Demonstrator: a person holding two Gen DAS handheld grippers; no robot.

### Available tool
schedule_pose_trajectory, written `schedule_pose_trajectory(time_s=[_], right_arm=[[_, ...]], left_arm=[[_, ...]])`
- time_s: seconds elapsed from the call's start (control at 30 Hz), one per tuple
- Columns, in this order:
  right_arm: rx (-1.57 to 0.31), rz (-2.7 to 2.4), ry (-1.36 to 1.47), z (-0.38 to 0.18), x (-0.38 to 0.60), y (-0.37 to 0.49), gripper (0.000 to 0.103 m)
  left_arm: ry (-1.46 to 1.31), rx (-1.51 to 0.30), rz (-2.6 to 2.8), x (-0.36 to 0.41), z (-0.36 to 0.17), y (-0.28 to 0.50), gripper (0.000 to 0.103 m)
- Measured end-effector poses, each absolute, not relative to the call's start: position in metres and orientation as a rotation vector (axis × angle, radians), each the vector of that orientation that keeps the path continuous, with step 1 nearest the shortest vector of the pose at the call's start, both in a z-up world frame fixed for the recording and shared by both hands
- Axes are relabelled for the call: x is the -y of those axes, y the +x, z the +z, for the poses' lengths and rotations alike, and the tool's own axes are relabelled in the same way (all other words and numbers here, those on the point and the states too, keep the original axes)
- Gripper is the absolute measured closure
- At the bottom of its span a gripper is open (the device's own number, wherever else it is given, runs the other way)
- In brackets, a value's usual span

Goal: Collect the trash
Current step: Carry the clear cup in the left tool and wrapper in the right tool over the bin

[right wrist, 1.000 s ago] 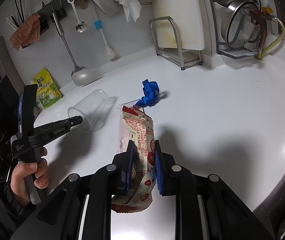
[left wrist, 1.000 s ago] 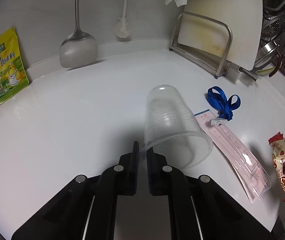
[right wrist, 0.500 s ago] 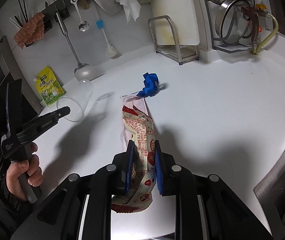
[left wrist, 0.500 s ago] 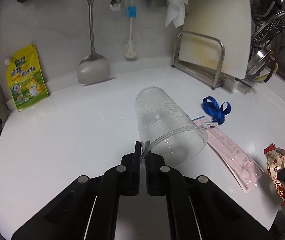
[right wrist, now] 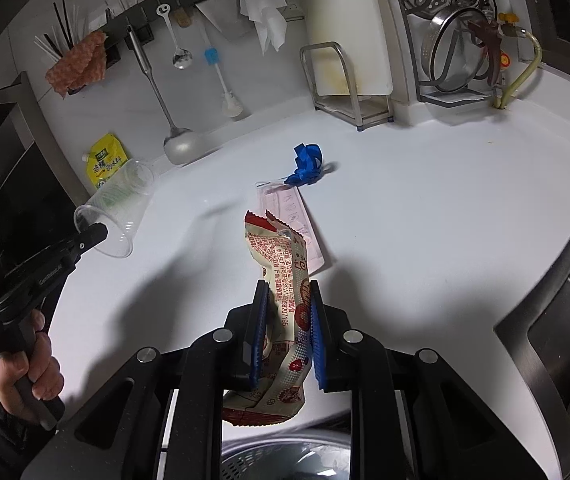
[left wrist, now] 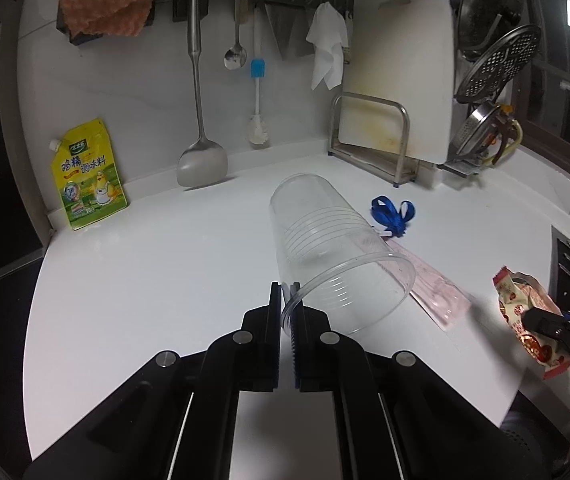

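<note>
Left hand-held gripper (left wrist: 286, 304) clamped on rim of clear ribbed plastic cup (left wrist: 337, 256), lifted off white table (left wrist: 145, 280); right hand-held gripper (right wrist: 285, 320) pinched on crumpled red-and-cream snack wrapper (right wrist: 281, 280) above table edge. Seen only from right wrist: bare hand (right wrist: 29, 364) on left handle, steel bowl rim (right wrist: 285, 456) below wrapper, printed digits "207195". Clearer from left wrist: yellow stand-up seasoning pouch (left wrist: 87, 176), Chinese characters, against the wall.
</note>
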State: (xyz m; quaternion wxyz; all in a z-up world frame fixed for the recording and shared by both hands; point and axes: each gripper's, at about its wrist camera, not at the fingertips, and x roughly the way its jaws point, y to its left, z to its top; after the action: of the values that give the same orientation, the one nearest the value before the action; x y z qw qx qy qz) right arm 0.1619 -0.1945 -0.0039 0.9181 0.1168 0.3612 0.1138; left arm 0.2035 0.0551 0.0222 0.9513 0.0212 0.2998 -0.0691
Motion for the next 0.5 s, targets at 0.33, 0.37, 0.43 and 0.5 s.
schedule_pose_trajectory(time_s=[0.33,0.37,0.43,0.5], right_arm=[[-0.707,0.224,0.241,0.005,0.194,0.104,0.084],[-0.706,0.223,0.243,0.004,0.195,0.098,0.084],[-0.708,0.219,0.247,0.001,0.196,0.084,0.084],[-0.712,0.215,0.249,-0.003,0.197,0.073,0.084]], left_arm=[[0.054,-0.570,-0.194,-0.037,0.033,0.129,0.098],[0.058,-0.567,-0.199,-0.034,0.033,0.121,0.098],[0.062,-0.563,-0.205,-0.029,0.032,0.107,0.098],[0.066,-0.564,-0.209,-0.024,0.030,0.093,0.098]])
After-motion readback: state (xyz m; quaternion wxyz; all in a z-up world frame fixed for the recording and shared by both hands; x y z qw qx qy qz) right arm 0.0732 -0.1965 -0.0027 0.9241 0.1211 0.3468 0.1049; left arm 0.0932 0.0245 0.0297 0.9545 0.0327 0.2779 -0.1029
